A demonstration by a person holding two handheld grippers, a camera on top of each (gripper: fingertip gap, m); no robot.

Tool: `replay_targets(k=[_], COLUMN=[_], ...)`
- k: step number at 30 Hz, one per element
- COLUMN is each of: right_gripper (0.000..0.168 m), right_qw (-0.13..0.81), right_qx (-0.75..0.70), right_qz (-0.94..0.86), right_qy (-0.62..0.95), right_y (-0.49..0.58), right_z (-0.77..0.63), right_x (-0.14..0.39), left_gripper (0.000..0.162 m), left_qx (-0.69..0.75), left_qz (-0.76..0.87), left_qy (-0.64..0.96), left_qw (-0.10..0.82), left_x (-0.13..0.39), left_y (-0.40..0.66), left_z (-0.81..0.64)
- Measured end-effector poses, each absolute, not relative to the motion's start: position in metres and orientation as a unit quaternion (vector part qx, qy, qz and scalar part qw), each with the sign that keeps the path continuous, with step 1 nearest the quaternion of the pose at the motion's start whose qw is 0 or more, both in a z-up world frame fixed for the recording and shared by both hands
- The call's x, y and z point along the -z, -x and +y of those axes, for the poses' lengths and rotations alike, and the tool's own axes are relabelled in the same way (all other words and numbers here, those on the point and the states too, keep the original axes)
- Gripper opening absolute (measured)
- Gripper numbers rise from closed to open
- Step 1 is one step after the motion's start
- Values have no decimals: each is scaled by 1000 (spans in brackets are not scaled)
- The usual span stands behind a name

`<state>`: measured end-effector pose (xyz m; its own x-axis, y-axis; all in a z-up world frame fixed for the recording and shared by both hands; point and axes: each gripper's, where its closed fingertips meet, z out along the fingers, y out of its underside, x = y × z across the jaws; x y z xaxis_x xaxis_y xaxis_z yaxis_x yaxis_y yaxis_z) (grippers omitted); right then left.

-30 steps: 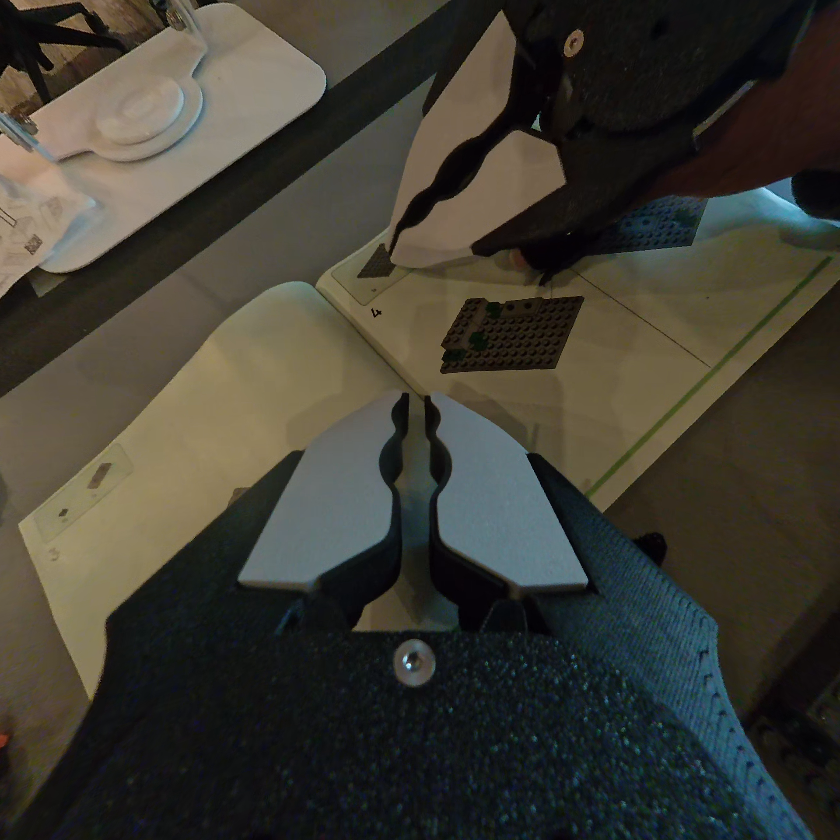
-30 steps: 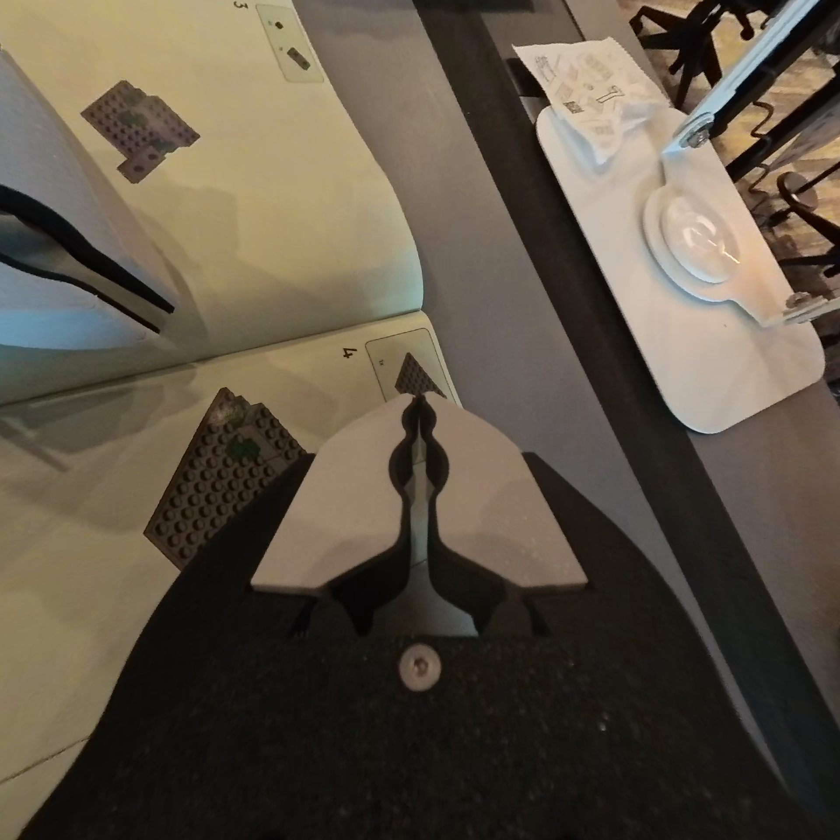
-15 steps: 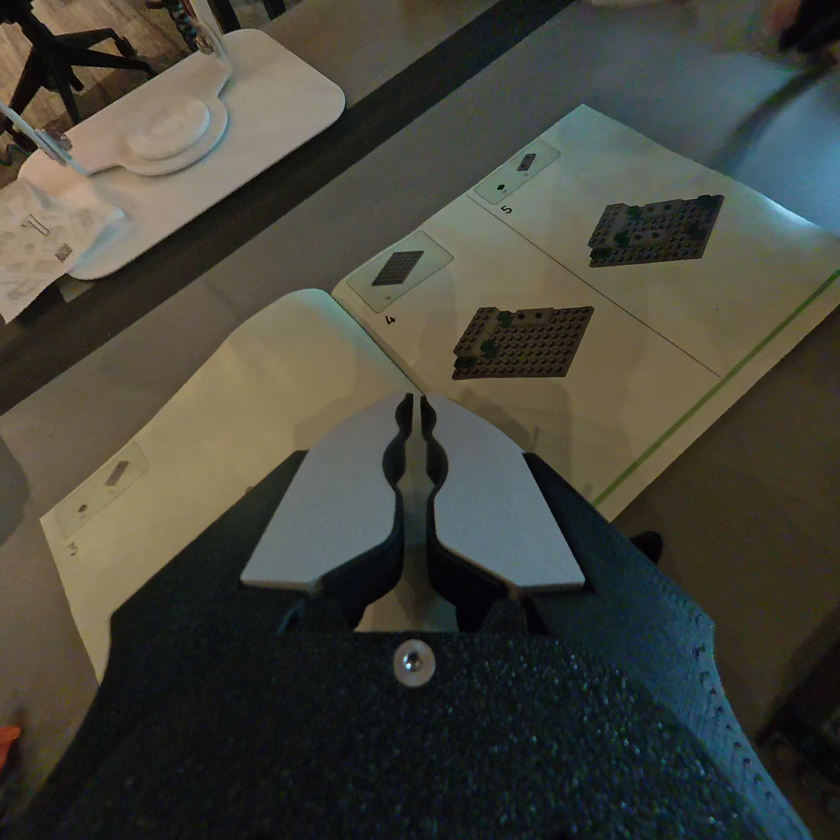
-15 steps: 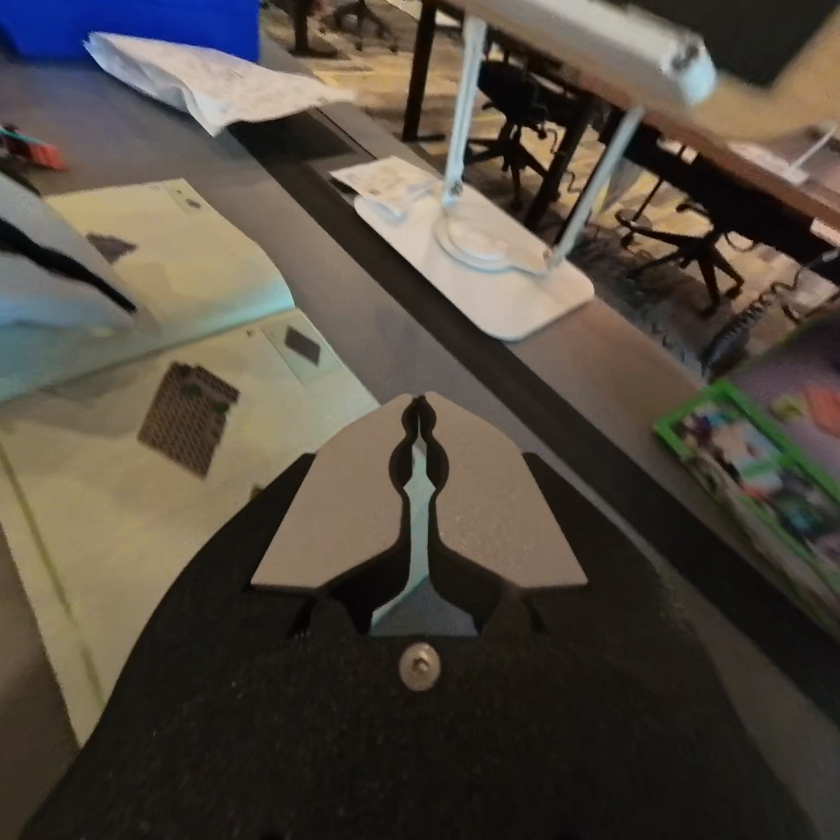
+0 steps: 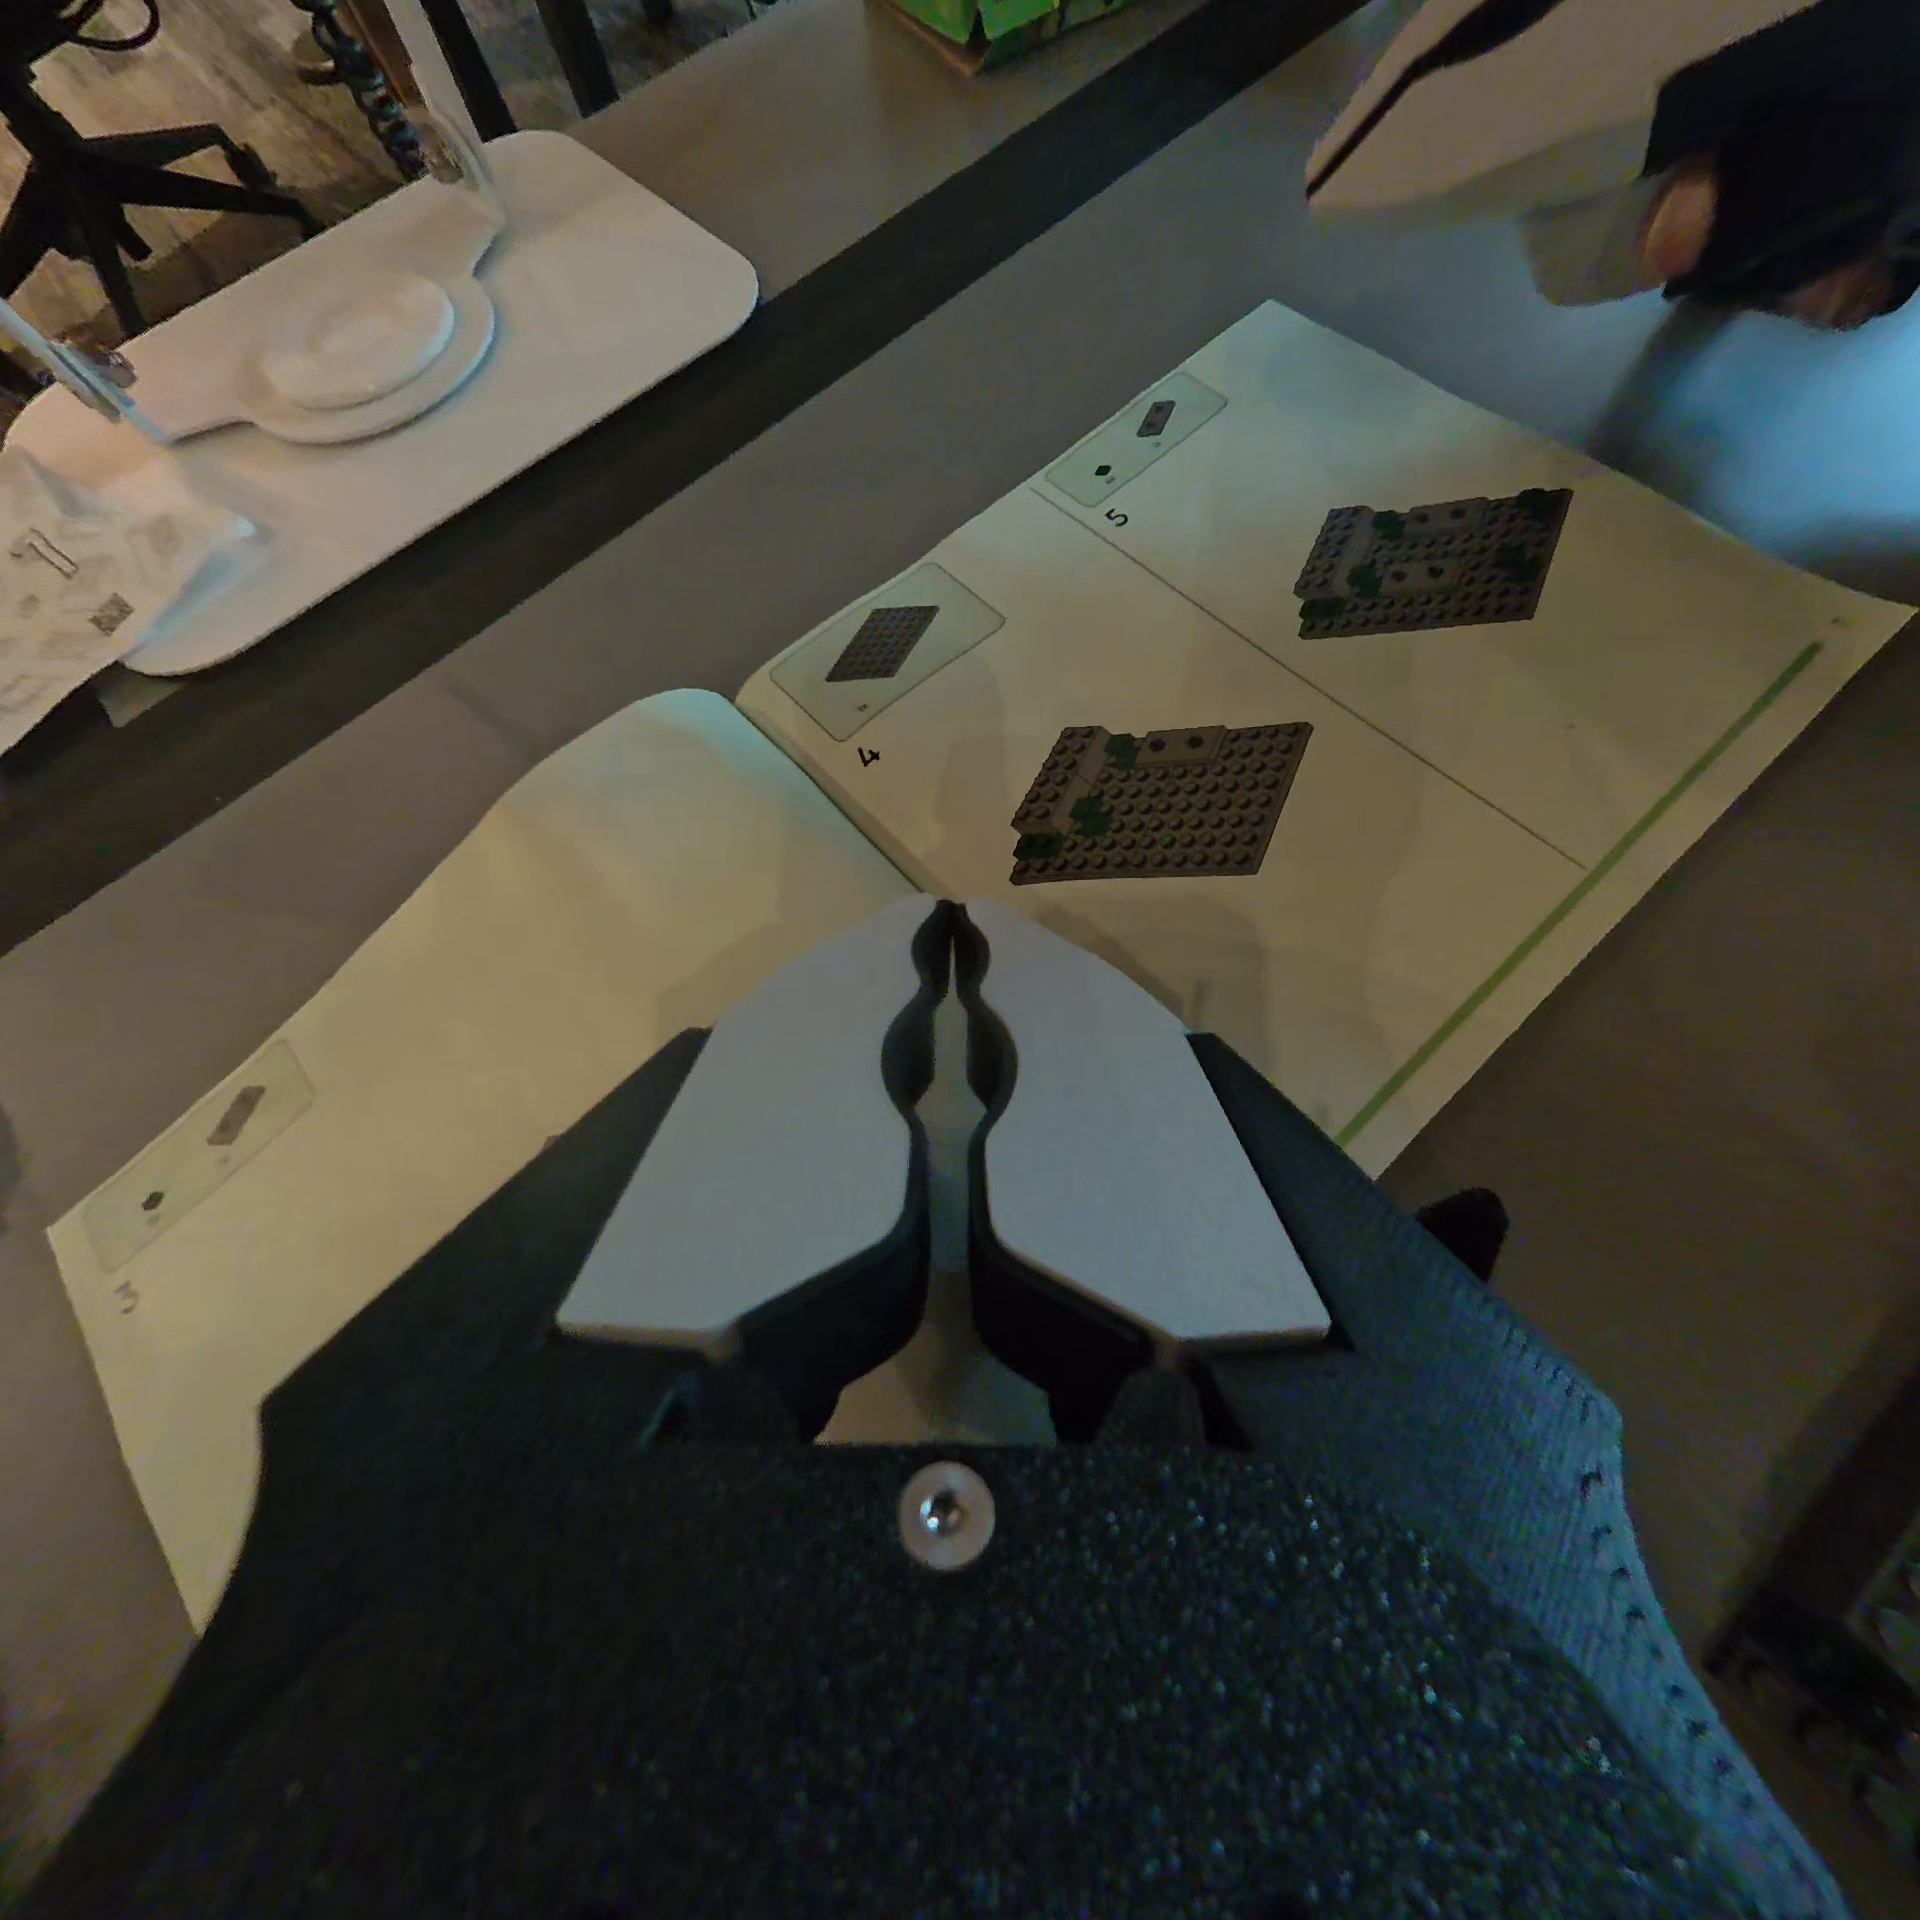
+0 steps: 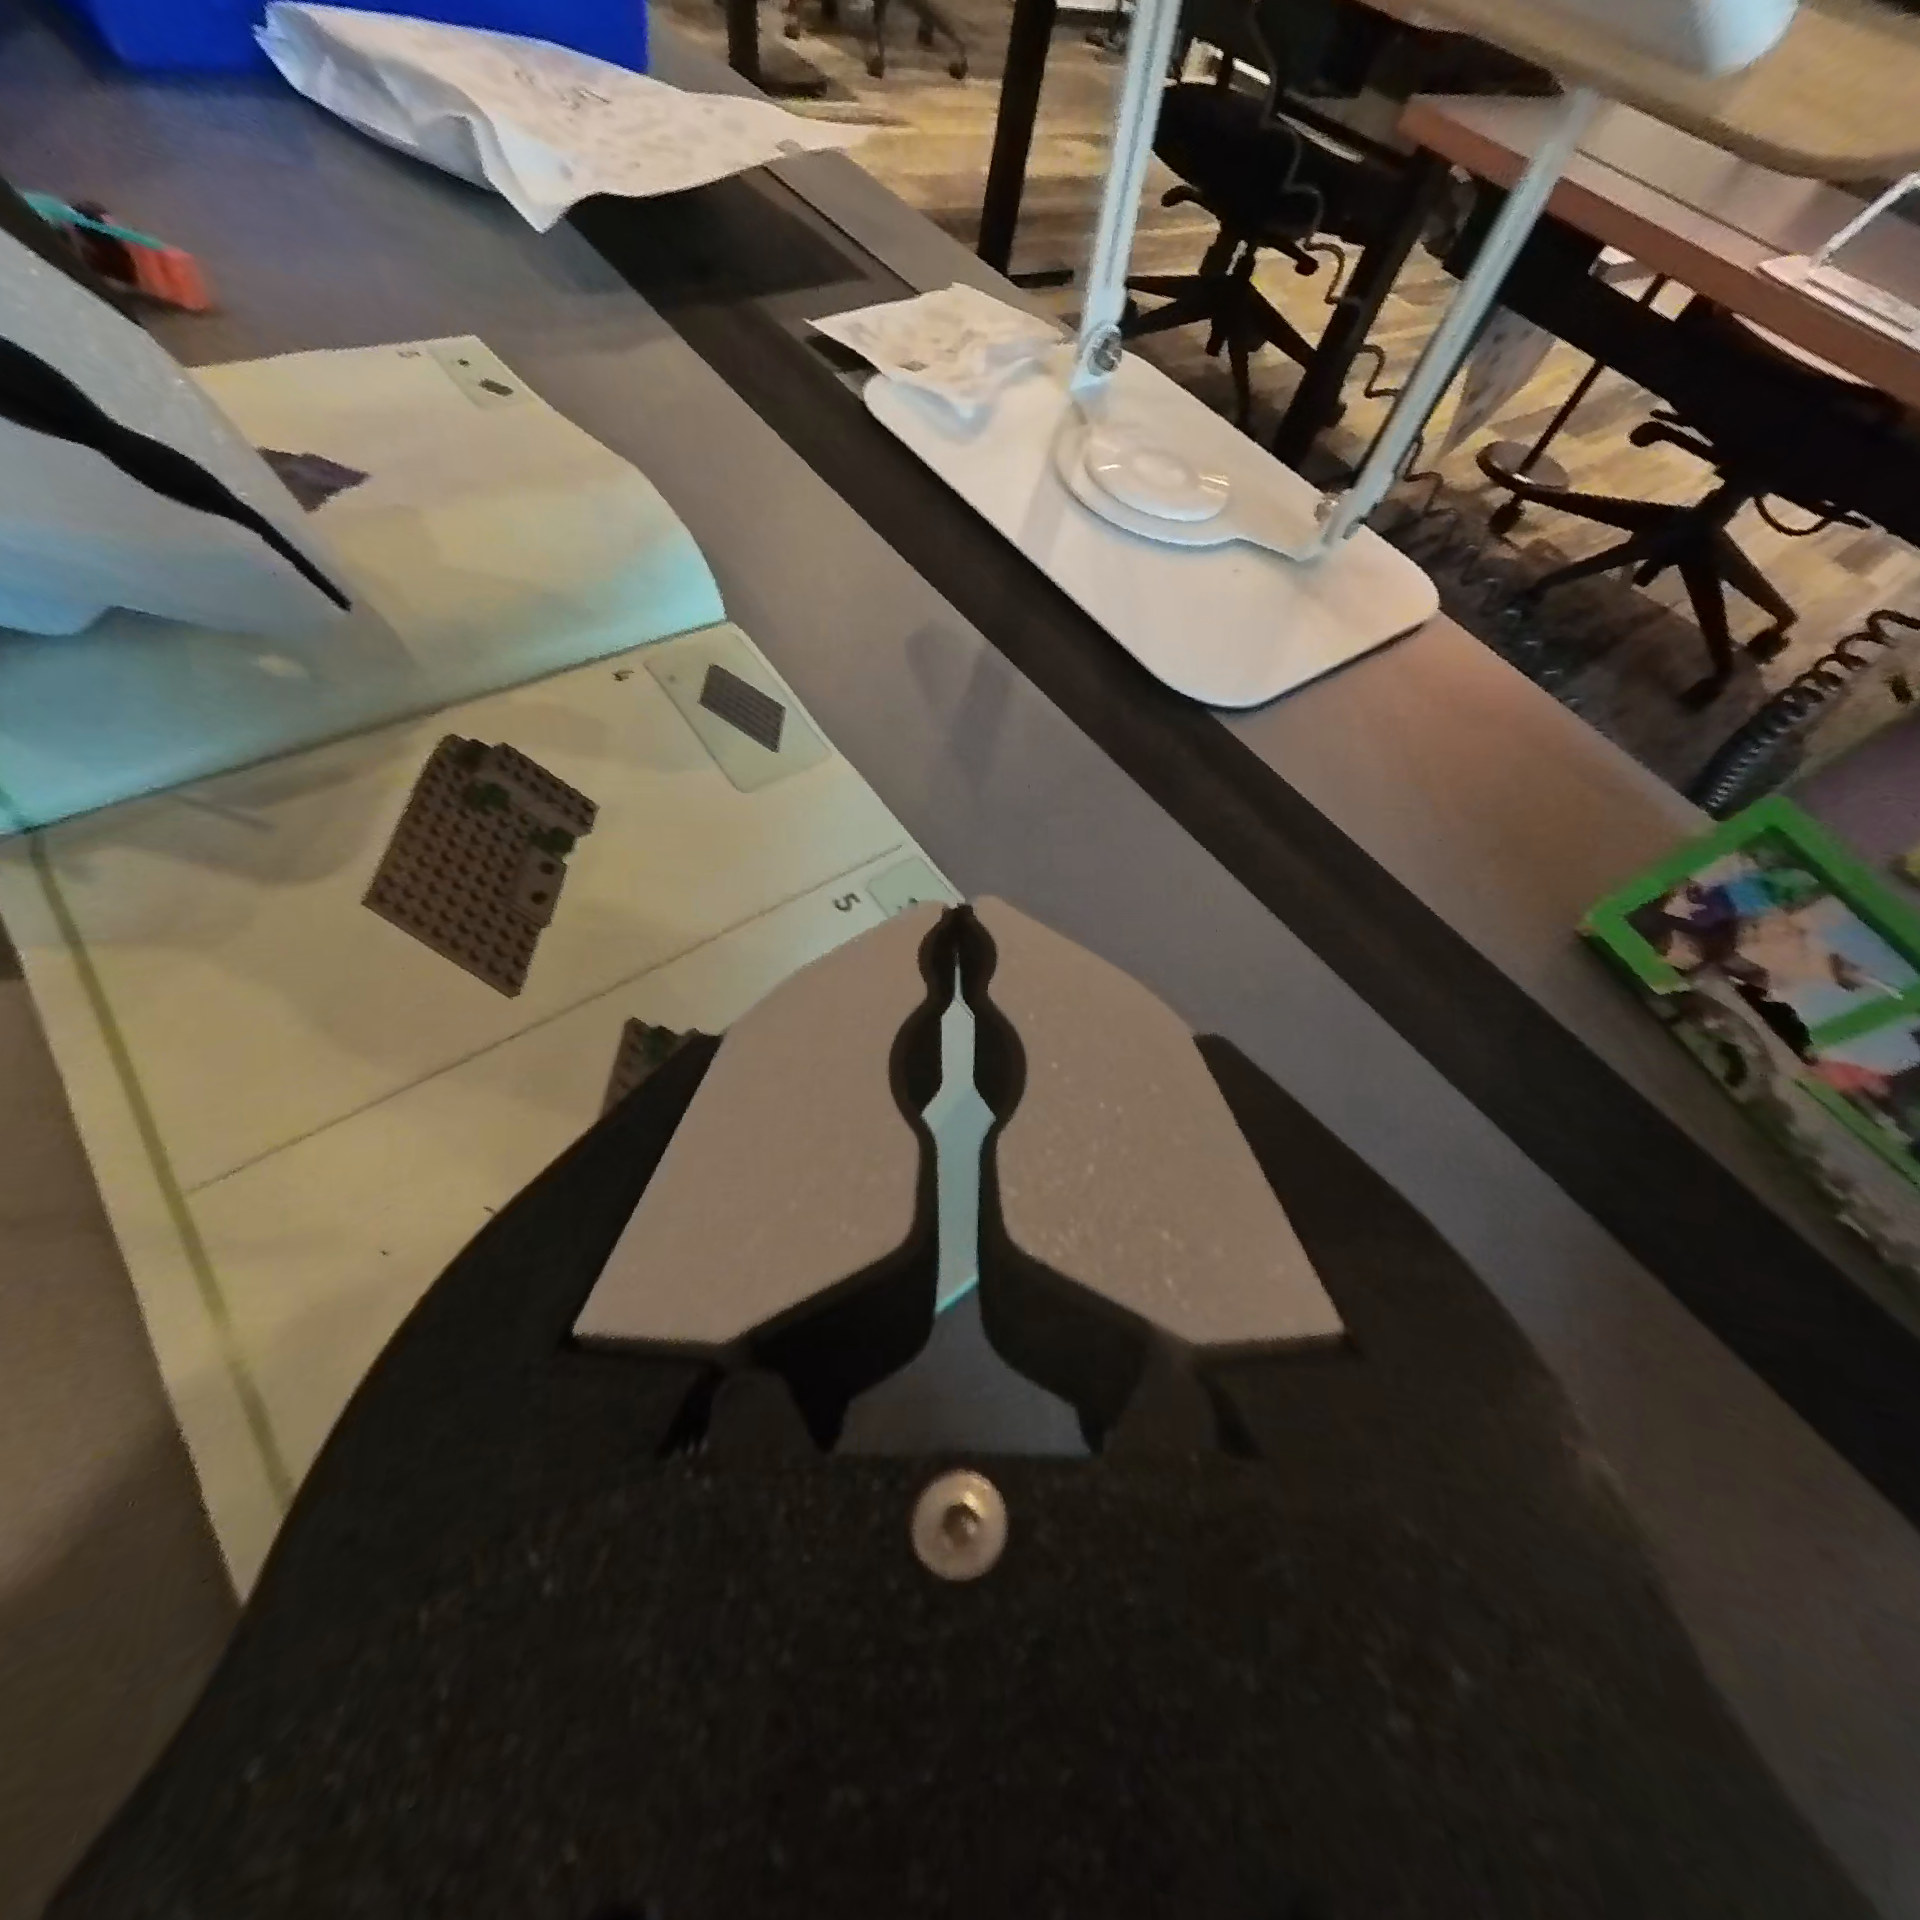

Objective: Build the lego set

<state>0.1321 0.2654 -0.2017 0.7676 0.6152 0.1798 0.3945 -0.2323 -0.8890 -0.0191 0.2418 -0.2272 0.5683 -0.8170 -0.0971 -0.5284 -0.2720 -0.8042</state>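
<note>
An open instruction booklet (image 5: 1195, 665) lies flat on the grey table, showing pictures of a grey studded plate build. My left gripper (image 5: 951, 914) is shut and empty, hovering over the booklet's centre fold. My right gripper (image 6: 961, 920) is shut and empty, above the booklet's (image 6: 312, 935) right page near the table's back. The right gripper also shows in the left wrist view (image 5: 1475, 114) at the top right, raised off the page. The left gripper shows in the right wrist view (image 6: 135, 488) at the left. No loose bricks show near either gripper.
A white lamp base (image 5: 343, 343) stands behind a dark strip on the table; it also shows in the right wrist view (image 6: 1174, 540). A green set box (image 6: 1787, 997) lies at the right. A crumpled paper bag (image 6: 520, 104) and small red and teal pieces (image 6: 135, 260) lie far left. Spacing between my two grippers at the tips: around 15 cm.
My right gripper has lifted off the booklet's right page and swung away to the right, uncovering the page. My left gripper has closed slightly and stayed over the fold.
</note>
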Motion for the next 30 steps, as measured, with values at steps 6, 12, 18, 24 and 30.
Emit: replay_targets(k=[6, 12, 18, 24, 30], right_gripper=[0, 0, 0, 0, 0], right_qw=[514, 486, 480, 487, 485], right_qx=[-114, -106, -109, -120, -112], right_qz=[-360, -410, -419, -412, -413], right_qy=[770, 765, 763, 761, 763], right_y=[-115, -94, -88, -88, -89], right_z=[257, 247, 244, 244, 244], right_x=[207, 219, 222, 219, 221], left_gripper=[0, 0, 0, 0, 0], left_qx=[172, 166, 172, 176, 177], left_qz=[436, 444, 448, 448, 447], left_qy=[778, 778, 776, 776, 777], left_qw=[419, 412, 409, 407, 406], left_x=[228, 232, 232, 233, 234], left_y=[19, 19, 18, 16, 16], left_z=[240, 239, 238, 237, 237])
